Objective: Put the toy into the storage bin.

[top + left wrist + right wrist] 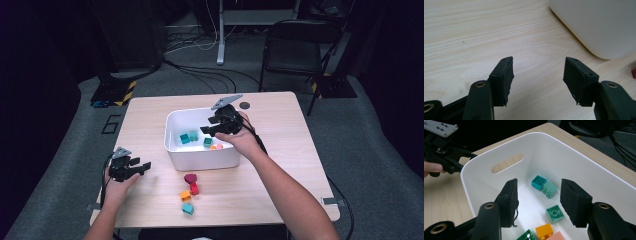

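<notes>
I have the right gripper (207,126) hanging over the white bin (175,145), which sits at the middle of the desk (280,165), a little toward the far edge. Its jaws stand wide apart with nothing between them; in the right gripper view the bin's floor lies open in the gap. Down in the bin I see a dark teal brick (539,182) touching a pale mint brick (549,190) near the far wall, a mint brick (554,213) alone below them, and, at the wall nearest my camera, a green brick (527,236), an orange brick (544,231) and a pink brick (556,237) packed side by side.

My left gripper (142,166) rests low on the desk toward the left edge, just beside the bin's near left corner, its jaws also wide and empty over bare wood.

Four more pieces lie loose on the desk between the bin and the near edge: a maroon piece (190,178), a red brick (194,189) touching it, an orange block (185,195) and a teal block (188,208) closest to the near edge.
</notes>
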